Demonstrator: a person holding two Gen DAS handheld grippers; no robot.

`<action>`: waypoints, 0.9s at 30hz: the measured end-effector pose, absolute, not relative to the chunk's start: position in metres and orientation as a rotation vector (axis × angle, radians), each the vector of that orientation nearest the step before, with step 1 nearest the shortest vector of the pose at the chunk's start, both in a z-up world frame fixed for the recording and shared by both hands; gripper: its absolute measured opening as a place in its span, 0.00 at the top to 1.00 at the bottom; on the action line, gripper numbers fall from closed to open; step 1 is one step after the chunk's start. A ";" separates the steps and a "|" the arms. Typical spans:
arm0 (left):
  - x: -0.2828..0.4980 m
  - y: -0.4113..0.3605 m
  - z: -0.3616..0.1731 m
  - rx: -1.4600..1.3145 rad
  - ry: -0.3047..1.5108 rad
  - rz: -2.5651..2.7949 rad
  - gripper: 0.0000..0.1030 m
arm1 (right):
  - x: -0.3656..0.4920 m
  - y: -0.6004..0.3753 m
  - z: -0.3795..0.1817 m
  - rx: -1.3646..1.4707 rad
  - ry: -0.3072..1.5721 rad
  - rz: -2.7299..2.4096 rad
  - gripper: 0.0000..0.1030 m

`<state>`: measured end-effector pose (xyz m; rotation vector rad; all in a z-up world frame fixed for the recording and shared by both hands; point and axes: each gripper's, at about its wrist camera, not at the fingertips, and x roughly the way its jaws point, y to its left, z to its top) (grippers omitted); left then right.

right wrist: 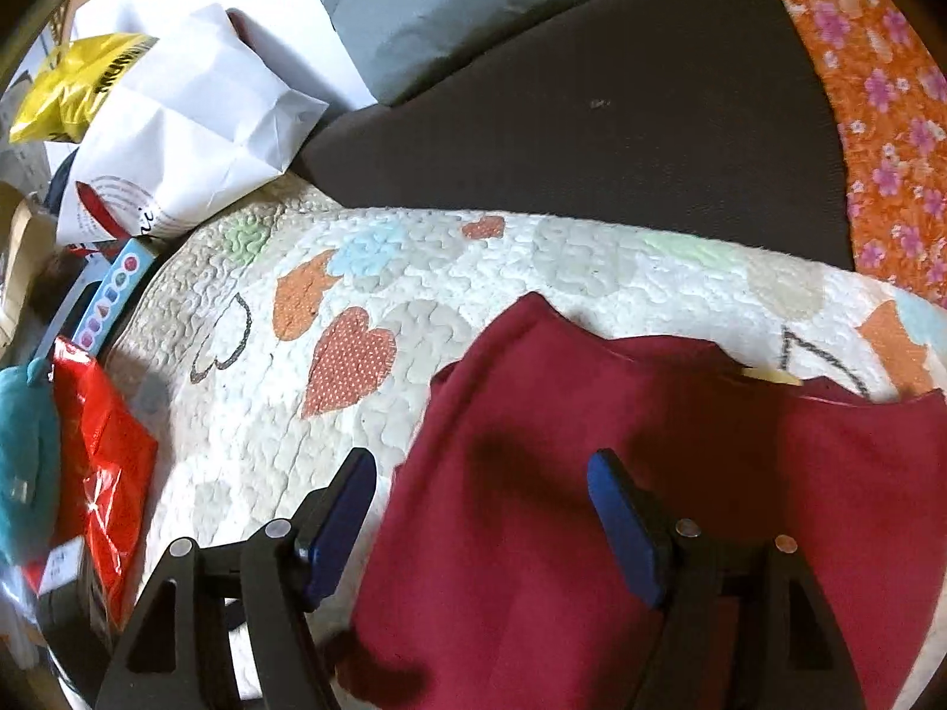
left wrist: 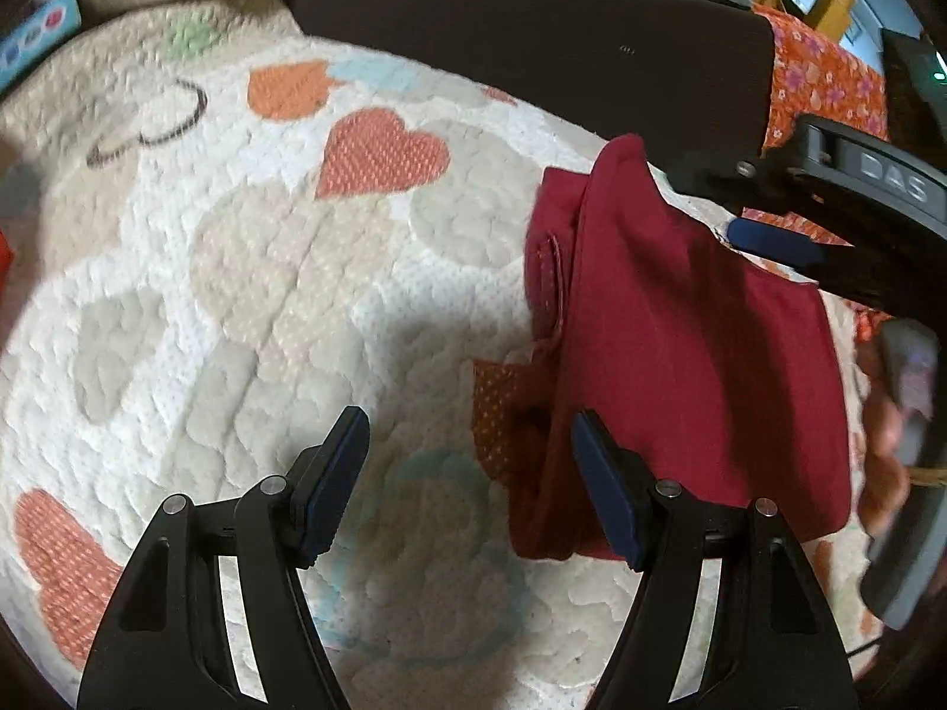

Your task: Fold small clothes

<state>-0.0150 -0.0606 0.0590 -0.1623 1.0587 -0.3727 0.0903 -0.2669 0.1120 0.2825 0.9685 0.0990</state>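
A small dark red garment [left wrist: 698,331] lies folded on a quilted heart-print blanket [left wrist: 237,272]. It also shows in the right wrist view [right wrist: 592,509]. My left gripper [left wrist: 470,473] is open and empty, low over the blanket at the garment's left edge; its right finger overlaps the cloth. My right gripper [right wrist: 482,509] is open and empty, hovering over the garment's left part. It also shows in the left wrist view [left wrist: 734,207] at the garment's far right edge, above the cloth.
A dark brown cushion [right wrist: 592,136] borders the blanket [right wrist: 284,449] at the back, with orange flowered fabric [right wrist: 888,136] to its right. A white paper bag [right wrist: 189,136], a yellow bag [right wrist: 77,83], a red plastic bag [right wrist: 100,449] and a teal item [right wrist: 23,449] crowd the left side.
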 end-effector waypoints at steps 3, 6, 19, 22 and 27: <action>-0.014 -0.061 0.056 -0.141 1.059 -0.369 0.31 | 0.100 -0.263 0.103 0.285 0.995 0.079 0.30; -0.014 -0.064 0.055 -0.126 1.063 -0.374 0.31 | 0.103 -0.262 0.094 0.286 1.017 0.076 0.30; -0.017 -0.073 0.050 -0.191 1.094 -0.456 0.31 | 0.108 -0.261 0.092 0.304 1.042 0.075 0.29; -0.018 -0.077 0.048 -0.171 1.097 -0.448 0.31 | 0.111 -0.261 0.095 0.292 1.028 0.063 0.29; -0.015 -0.080 0.042 -0.186 1.114 -0.442 0.31 | 0.118 -0.257 0.089 0.278 1.062 0.055 0.29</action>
